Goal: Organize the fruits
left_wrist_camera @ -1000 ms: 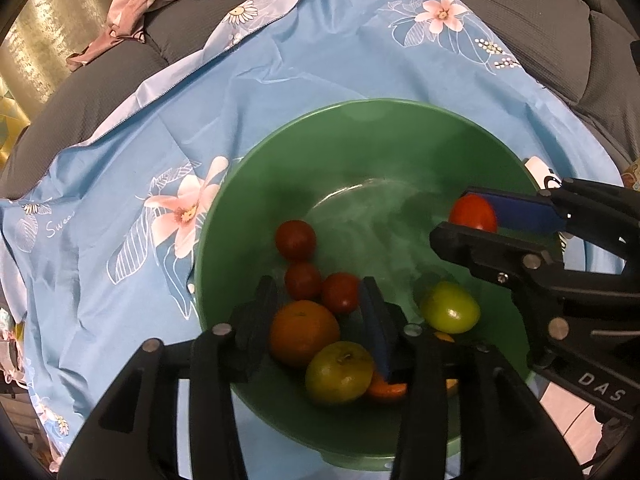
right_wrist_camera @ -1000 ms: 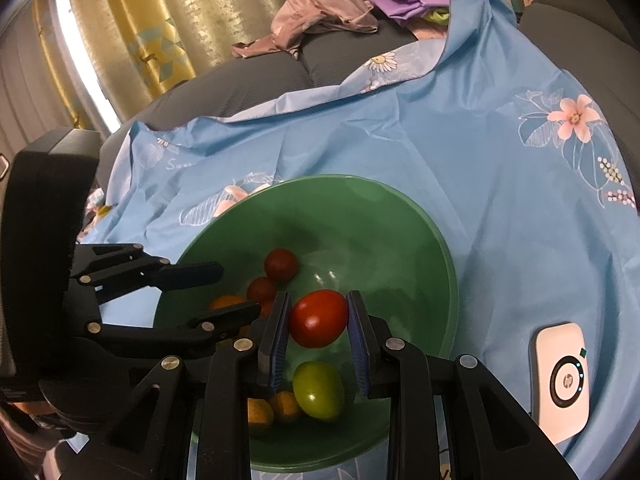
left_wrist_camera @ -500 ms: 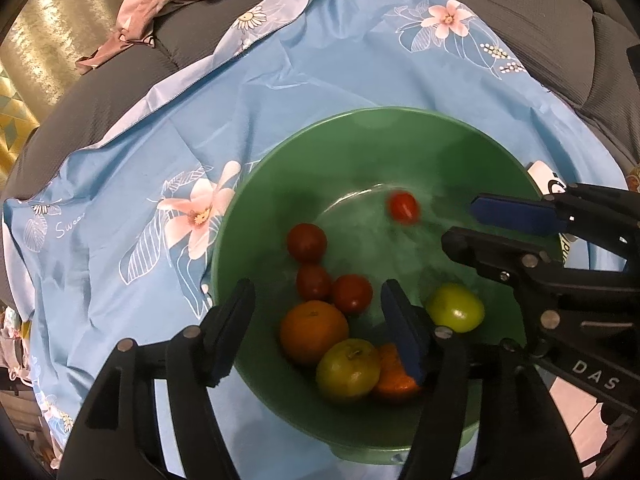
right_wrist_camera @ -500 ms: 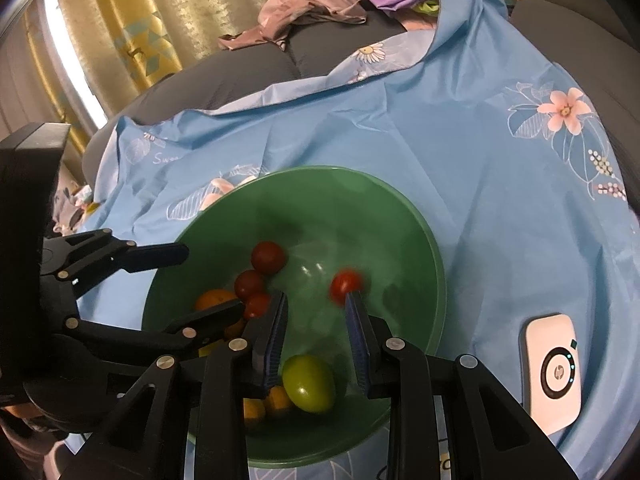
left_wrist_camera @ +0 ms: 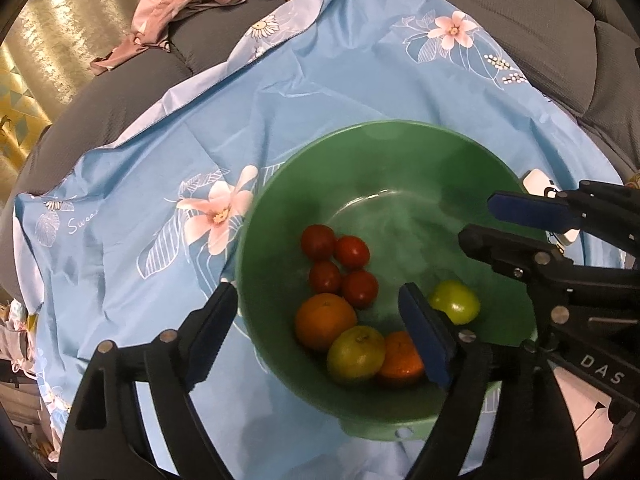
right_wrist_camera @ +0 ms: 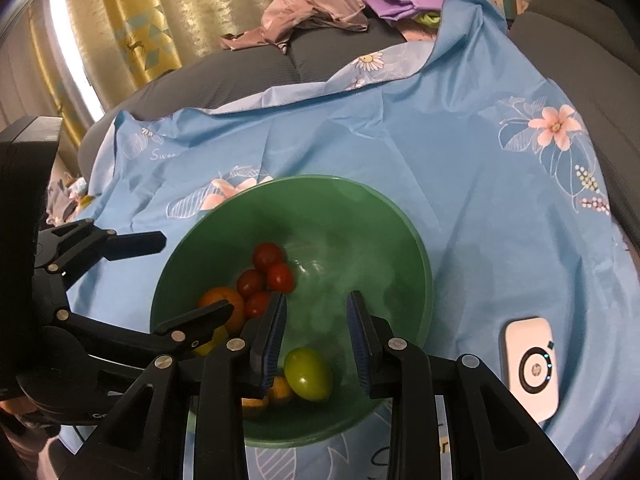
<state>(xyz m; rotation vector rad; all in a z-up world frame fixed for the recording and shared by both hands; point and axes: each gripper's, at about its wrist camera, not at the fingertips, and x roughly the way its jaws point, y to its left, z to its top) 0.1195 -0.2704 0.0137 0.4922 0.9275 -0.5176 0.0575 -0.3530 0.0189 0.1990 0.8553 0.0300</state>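
A green bowl point(left_wrist_camera: 400, 152) point(right_wrist_camera: 320, 184) sits on a blue flowered cloth point(left_wrist_camera: 160, 160). In it lie several red tomatoes point(left_wrist_camera: 352, 251) point(right_wrist_camera: 267, 255), two oranges point(left_wrist_camera: 326, 322), a yellow-green fruit point(left_wrist_camera: 356, 354) and a green fruit point(left_wrist_camera: 456, 302) point(right_wrist_camera: 308, 374). My left gripper point(left_wrist_camera: 316, 292) point(right_wrist_camera: 194, 274) hovers over the bowl's near-left rim. Its jaws are opening wide, one finger outside the rim and one inside, pressing on nothing. My right gripper point(right_wrist_camera: 317, 300) point(left_wrist_camera: 482, 222) hangs over the bowl's right side, its jaws a little apart and empty.
A white palm-sized device point(right_wrist_camera: 530, 368) point(left_wrist_camera: 538, 182) lies on the cloth just right of the bowl. The cloth covers a grey sofa point(right_wrist_camera: 240, 76). Crumpled clothes point(right_wrist_camera: 312, 12) are piled at the back, before yellow curtains point(right_wrist_camera: 132, 28).
The right gripper let go of a red tomato, which dropped into the bowl and rolled over to the other tomatoes. The left jaws spread wide away from the orange.
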